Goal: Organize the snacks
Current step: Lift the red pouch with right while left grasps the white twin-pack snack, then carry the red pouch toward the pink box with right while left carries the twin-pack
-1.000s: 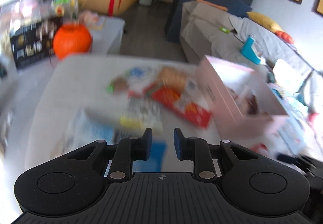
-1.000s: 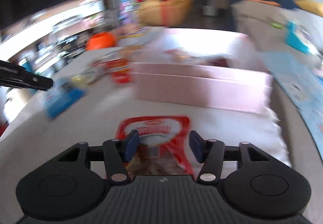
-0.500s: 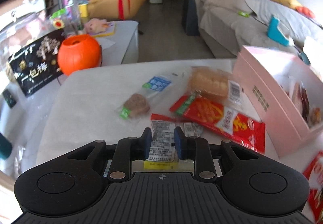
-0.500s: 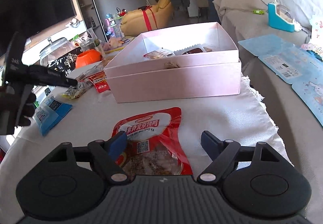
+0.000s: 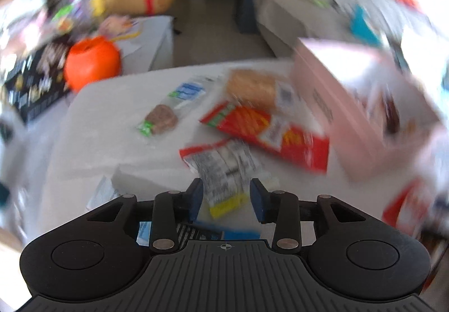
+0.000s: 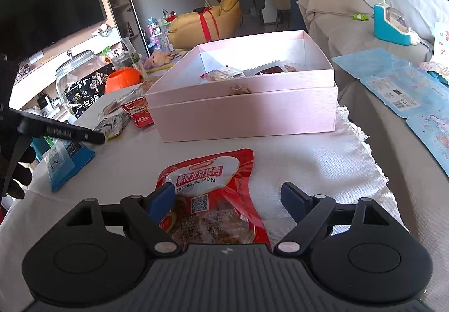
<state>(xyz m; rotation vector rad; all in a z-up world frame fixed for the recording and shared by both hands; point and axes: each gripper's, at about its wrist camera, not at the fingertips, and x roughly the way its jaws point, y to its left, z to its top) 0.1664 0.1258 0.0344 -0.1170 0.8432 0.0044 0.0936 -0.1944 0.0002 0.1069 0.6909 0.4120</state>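
My left gripper (image 5: pixel 226 198) is open over a small packet with a white label and yellow end (image 5: pixel 224 171); the view is blurred. Beyond it lie a red snack bag (image 5: pixel 266 129), a bread pack (image 5: pixel 252 87) and a brown pastry pack (image 5: pixel 161 115). The open pink box (image 5: pixel 336 112) stands to the right. My right gripper (image 6: pixel 228 197) is open wide over a red roast-duck snack pouch (image 6: pixel 213 185) on the white cloth. The pink box (image 6: pixel 247 112) with a few snacks inside stands beyond it. The left gripper (image 6: pixel 61 131) shows at the left.
An orange pumpkin pot (image 5: pixel 91 62) and a black sign (image 5: pixel 28 87) stand at the table's far left. A blue packet (image 6: pixel 67 160) lies by the left gripper. A glass jar (image 6: pixel 75 73) stands behind. Blue card sheets (image 6: pixel 407 93) lie on the sofa to the right.
My left gripper's jaws have opened wider around the small packet and the view has shifted. My right gripper has opened a bit more and hardly moved.
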